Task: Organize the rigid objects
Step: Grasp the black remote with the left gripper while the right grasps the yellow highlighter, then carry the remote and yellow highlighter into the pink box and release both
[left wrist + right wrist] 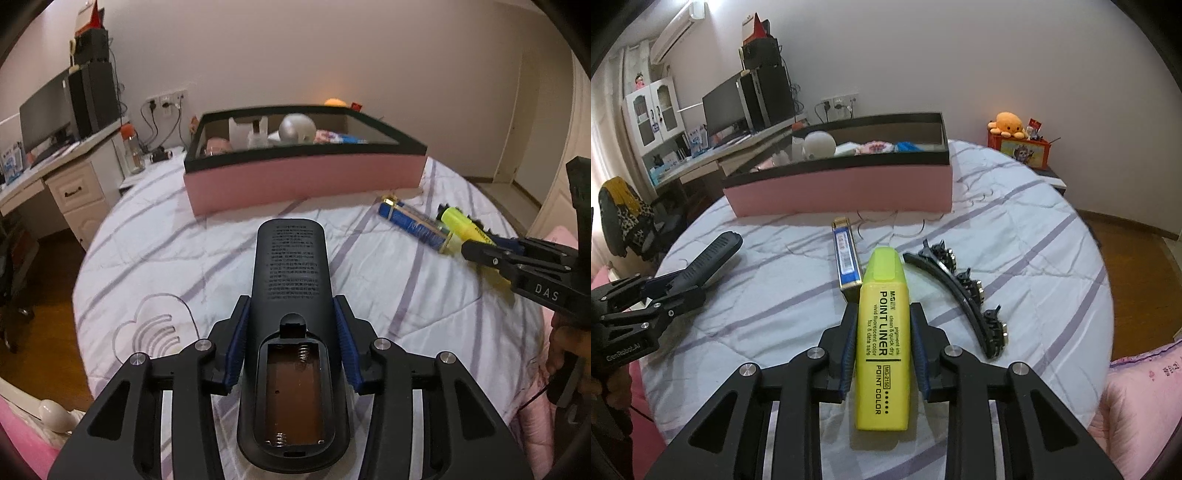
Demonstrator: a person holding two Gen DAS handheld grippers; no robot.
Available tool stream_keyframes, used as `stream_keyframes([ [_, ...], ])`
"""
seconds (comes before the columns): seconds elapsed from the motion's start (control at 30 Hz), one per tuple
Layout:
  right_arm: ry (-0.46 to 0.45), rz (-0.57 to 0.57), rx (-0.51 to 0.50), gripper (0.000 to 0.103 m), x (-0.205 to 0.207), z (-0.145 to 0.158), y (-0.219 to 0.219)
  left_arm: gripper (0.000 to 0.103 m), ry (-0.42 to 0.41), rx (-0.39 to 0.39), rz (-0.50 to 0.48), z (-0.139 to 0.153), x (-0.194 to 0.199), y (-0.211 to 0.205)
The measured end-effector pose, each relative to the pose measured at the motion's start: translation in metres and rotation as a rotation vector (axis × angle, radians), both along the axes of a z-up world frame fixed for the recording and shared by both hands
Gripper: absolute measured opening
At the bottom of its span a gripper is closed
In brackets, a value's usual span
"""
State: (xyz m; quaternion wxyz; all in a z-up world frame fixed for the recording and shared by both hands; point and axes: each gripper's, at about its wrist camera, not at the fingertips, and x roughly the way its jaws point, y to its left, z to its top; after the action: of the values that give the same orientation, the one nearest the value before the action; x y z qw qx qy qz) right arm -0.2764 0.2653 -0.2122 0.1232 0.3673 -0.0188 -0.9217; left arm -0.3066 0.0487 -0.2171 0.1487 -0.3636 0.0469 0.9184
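Observation:
My left gripper (291, 332) is shut on a black remote control (290, 280), held back side up with its battery bay open and empty. It also shows at the left of the right wrist view (709, 258). My right gripper (882, 339) is shut on a yellow highlighter (882, 332), which also shows in the left wrist view (467, 225). A pink box with a black rim (306, 181) (842, 192) stands further back on the bed and holds several items. A blue battery pack (845, 258) (417, 225) and a black hair clip (964, 291) lie on the bedspread.
The bed has a white quilt with purple stripes (1015, 240). A desk with a monitor (44, 110) stands at the left. An orange plush on a red box (1019, 144) sits on a nightstand at the right. A pink pillow (1137, 398) lies at the near right.

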Motion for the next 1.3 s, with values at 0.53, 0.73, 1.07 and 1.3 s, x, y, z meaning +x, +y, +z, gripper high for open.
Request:
stream_keyframes([
  [0.53,0.158,0.066,-0.044,0.027,-0.001,0.072,-0.012,0.044,0.192,0.021,-0.017,0.08,0.005,0.003],
  [0.73,0.216,0.106,-0.053,0.027,-0.016,0.101,-0.018,0.044,0.281,0.029,-0.001,0.118,-0.006,0.003],
  [1.07,0.275,0.144,-0.013,0.027,-0.051,0.133,-0.027,0.044,0.354,-0.022,0.057,0.143,-0.044,0.0],
  [1.3,0.259,0.15,0.008,0.027,-0.09,0.129,-0.03,0.044,0.381,-0.057,0.205,0.145,-0.083,-0.018],
])
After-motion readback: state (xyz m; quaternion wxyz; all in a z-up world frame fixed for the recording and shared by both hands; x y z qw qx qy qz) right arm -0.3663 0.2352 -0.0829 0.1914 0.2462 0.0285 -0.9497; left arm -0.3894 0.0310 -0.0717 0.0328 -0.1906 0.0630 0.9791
